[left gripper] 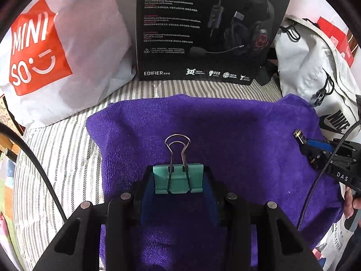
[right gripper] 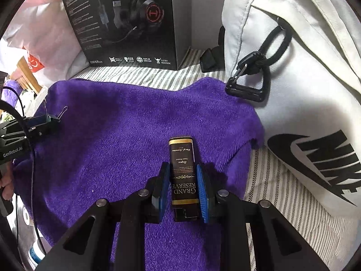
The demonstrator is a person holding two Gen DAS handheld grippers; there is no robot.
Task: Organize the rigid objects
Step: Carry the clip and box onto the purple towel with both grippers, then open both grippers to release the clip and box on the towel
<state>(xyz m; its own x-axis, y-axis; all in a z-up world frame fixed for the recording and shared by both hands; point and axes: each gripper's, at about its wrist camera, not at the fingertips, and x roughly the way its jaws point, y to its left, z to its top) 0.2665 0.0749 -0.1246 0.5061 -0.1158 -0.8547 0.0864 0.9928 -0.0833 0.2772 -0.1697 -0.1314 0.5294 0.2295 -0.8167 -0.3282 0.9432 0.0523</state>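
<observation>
My left gripper (left gripper: 178, 176) is shut on a teal binder clip (left gripper: 178, 178) with wire handles pointing forward, held just above a purple towel (left gripper: 225, 135). My right gripper (right gripper: 183, 180) is shut on a dark brown tin (right gripper: 183, 171) labelled "Grand Reserve", held lengthwise over the towel (right gripper: 124, 135). In the left wrist view the right gripper (left gripper: 303, 142) comes in from the right edge with the tin's end (left gripper: 299, 134) showing. In the right wrist view the left gripper (right gripper: 50, 119) sits at the left edge with the clip (right gripper: 57, 116).
The towel lies on a striped cloth (left gripper: 67, 153). A black Edifier headset box (left gripper: 203, 29) stands at the back. A white Miniso bag (left gripper: 56, 56) is at the back left. A white Nike bag (right gripper: 304, 90) with a black carabiner strap (right gripper: 250, 83) is at the right.
</observation>
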